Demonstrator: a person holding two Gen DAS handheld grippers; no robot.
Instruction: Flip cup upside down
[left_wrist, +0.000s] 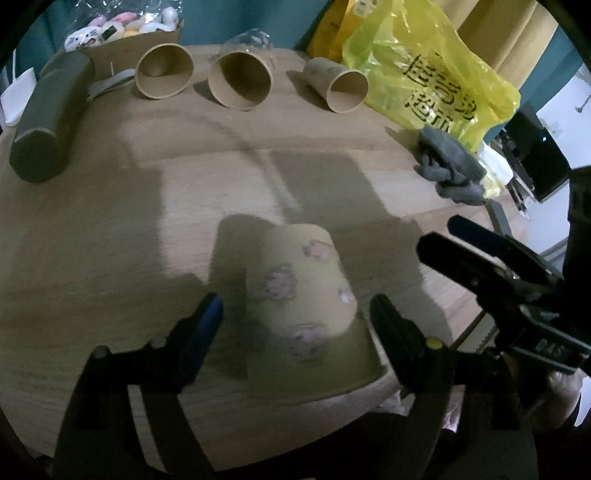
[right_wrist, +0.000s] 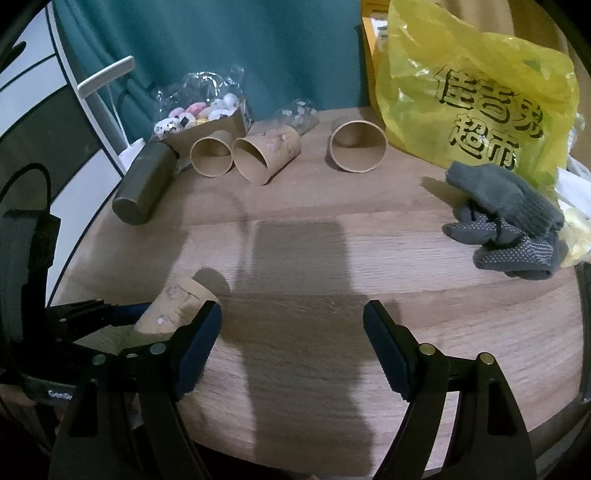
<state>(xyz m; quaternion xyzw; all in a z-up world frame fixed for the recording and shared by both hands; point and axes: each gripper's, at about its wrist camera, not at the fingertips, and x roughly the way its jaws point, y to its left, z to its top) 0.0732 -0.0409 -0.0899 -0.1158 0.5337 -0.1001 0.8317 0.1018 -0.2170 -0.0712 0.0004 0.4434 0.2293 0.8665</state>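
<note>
Paper cup (left_wrist: 306, 295) stands bottom-up between the wide-open left claw (left_wrist: 295, 314) fingers, right claw (right_wrist: 291, 321) open and empty beside it.

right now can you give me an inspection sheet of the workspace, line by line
surface: round wooden table, crossed by shadows.
job's things: flowered paper cup mouth-down, tilted, between the left gripper's fingers; no contact visible. Three brown paper cups lie on their sides along the far edge.
clutter: dark cylinder on its side, grey gloves, yellow plastic bag, box of small toys.
grippers: left gripper open around the flowered cup; right gripper open, nothing between its fingers.
cables: black cable at the left edge of the right wrist view.
surroundings: teal curtain behind the table.
</note>
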